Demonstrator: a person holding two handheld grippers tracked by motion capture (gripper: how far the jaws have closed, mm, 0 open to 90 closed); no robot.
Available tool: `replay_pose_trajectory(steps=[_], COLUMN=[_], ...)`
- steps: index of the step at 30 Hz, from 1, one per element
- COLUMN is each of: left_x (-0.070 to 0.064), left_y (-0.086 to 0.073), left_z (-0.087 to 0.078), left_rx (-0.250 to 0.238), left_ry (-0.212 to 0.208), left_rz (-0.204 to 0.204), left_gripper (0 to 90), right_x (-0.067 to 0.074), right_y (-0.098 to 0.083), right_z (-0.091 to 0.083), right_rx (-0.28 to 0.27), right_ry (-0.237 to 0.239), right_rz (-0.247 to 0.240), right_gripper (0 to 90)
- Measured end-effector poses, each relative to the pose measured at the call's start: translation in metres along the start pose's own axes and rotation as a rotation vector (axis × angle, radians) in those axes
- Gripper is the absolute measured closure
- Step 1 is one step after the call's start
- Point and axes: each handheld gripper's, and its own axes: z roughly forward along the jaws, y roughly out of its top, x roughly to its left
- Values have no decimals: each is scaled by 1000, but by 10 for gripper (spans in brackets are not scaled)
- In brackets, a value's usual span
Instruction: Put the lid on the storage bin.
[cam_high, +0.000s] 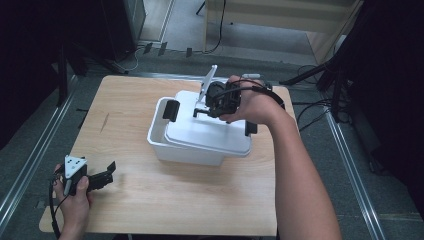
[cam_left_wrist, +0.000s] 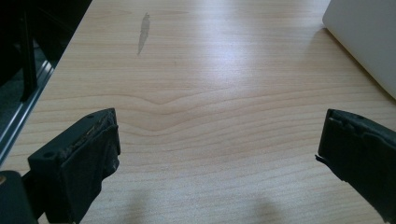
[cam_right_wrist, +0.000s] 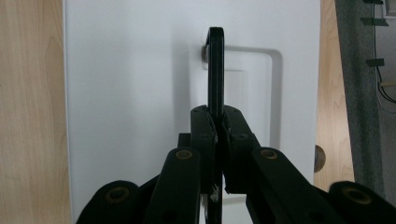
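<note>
A white box (cam_high: 185, 145) stands on the wooden worktop (cam_high: 150, 200), right of the middle in the high view. Its white lid (cam_high: 210, 132) lies askew on top, shifted toward the right end, so a strip of the open box shows along the left end. A black clip (cam_high: 170, 110) sits at the box's left end and another (cam_high: 250, 128) at the right end.

The right gripper (cam_high: 200, 112) is over the far part of the lid, held in the right hand (cam_high: 250, 102), with its jaws pointing left across the lid. In the right gripper view the jaws are clamped together on a thin black handle (cam_right_wrist: 215, 70), which stands on edge above the lid and reaches to a shallow recess (cam_right_wrist: 252, 88) moulded in it. The pads press on both faces of the handle. A white flap (cam_high: 208, 82) rises tilted just behind the gripper in the high view; what it belongs to cannot be told.

The left gripper (cam_high: 111, 170) rests at the near left corner of the worktop, well apart from the box, held in the left hand (cam_high: 75, 197). Its jaws stand wide apart with bare wood between them, and a corner of the box (cam_left_wrist: 369, 42) shows at the upper right of its view.
</note>
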Motion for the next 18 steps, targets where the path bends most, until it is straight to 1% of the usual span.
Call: replay_pose_trajectory(steps=[1,2,3,4,9,14,15,18], left_x=[0,-2,-2,-3,-3,-3,-4,-3], left_y=[0,0,0,0,0,0,0,0], left_z=[0,0,0,0,0,0,-1,-1], left_rx=[0,-2,-2,-1,-2,-3,-3,-3], left_ry=[0,6,6,10,12,14,13,13], left_rz=[0,13,13,24,28,37,37,36], left_gripper=[0,0,0,0,0,0,0,0], right_x=[0,0,0,-1,-2,-3,-4,-4], right_y=[0,4,4,7,13,23,25,28], right_z=[0,3,3,6,12,16,17,19], right_rx=[0,2,2,8,7,13,12,12], right_ry=[0,4,4,6,13,12,15,16], right_rz=[0,-1,-1,-7,-14,-23,-31,-26], right_gripper=[856,856,856,856,856,856,856,856])
